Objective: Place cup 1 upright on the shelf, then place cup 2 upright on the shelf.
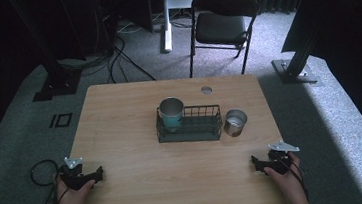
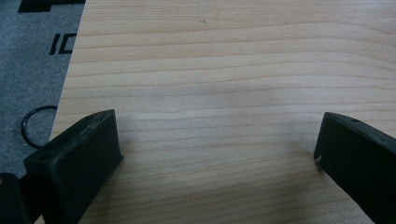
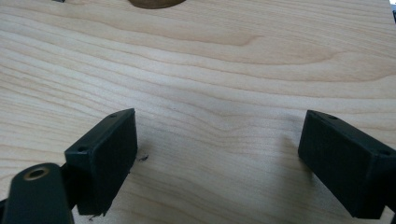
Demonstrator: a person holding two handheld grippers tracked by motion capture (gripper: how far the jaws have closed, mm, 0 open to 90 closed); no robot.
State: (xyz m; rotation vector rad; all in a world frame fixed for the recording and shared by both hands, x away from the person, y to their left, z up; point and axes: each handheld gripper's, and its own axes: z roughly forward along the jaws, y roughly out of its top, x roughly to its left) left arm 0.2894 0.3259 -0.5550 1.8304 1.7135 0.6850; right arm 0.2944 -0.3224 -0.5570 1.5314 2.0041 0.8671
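Wooden table [image 1: 127,187] bearing a wire basket [image 1: 190,131] with one cup [image 1: 171,113] inside and another tin cup [image 1: 234,122] just beside it; left gripper [image 1: 91,176] and right gripper [image 1: 259,164] rest wide open, empty, at the near corners, apparently awaiting a first reach.

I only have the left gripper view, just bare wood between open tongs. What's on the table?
Observer: A black wire basket sits mid-table, with a teal cup standing in its left end.
Operator: Anything beside the basket?
Observer: A silver cup stands on the table just right of it, outside the basket.
Operator: Where's the other hand?
Observer: The right tongs rest near the table's front right corner, jaws apart with nothing between them; the left tongs are at the front left.
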